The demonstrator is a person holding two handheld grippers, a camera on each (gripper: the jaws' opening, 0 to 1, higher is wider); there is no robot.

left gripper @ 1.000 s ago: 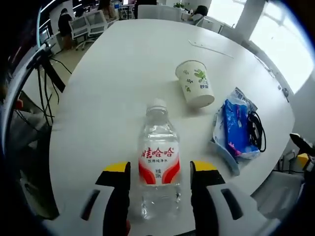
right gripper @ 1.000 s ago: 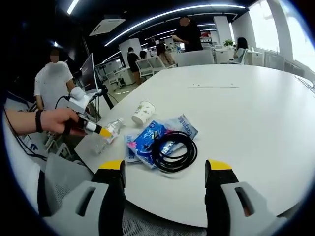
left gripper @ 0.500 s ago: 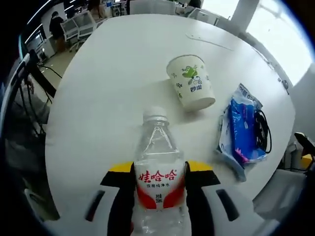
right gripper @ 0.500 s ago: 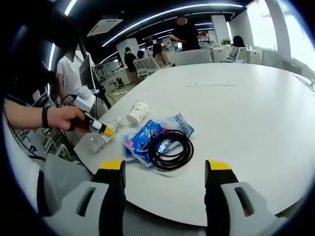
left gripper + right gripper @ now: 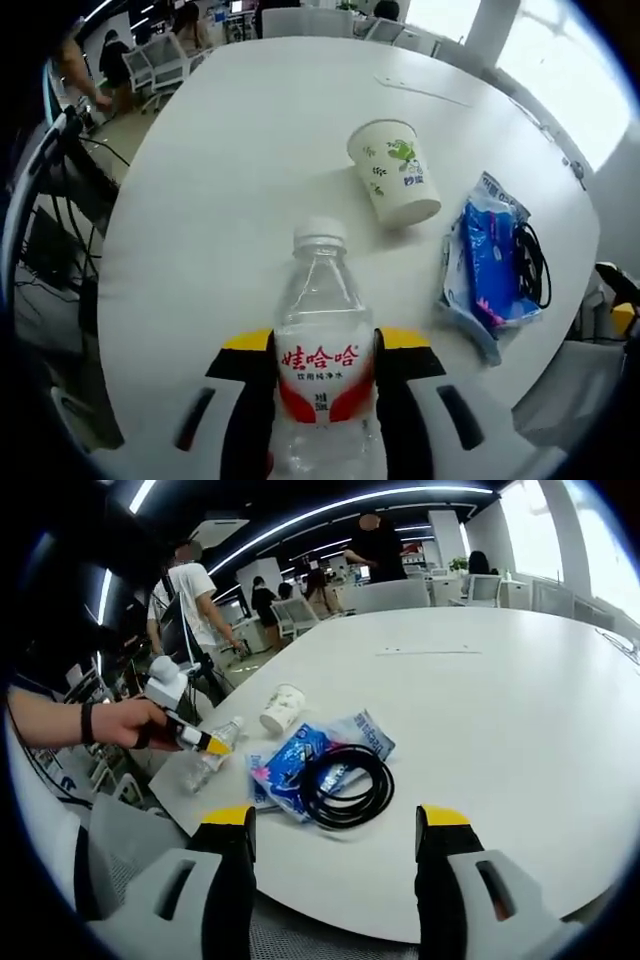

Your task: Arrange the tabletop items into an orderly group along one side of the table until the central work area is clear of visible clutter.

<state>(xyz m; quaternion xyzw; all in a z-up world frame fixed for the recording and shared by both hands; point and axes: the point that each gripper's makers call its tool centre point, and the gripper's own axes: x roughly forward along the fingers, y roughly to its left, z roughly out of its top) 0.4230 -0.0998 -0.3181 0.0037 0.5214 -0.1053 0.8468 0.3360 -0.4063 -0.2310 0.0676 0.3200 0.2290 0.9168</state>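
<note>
Since a second ago the left gripper (image 5: 322,345) has clamped its jaws onto the water bottle (image 5: 320,355) near the table's (image 5: 240,150) edge, presumably to shift it beside the paper cup (image 5: 396,168) and blue packet (image 5: 487,265), while the right gripper (image 5: 335,825) hangs released, short of the black cable coil (image 5: 343,782).

Hand-held gripper (image 5: 322,370) clamping water bottle (image 5: 321,340), paper cup (image 5: 397,171) beyond

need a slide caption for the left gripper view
Left gripper shut on a water bottle on a white table, paper cup and blue packet beyond.
</note>
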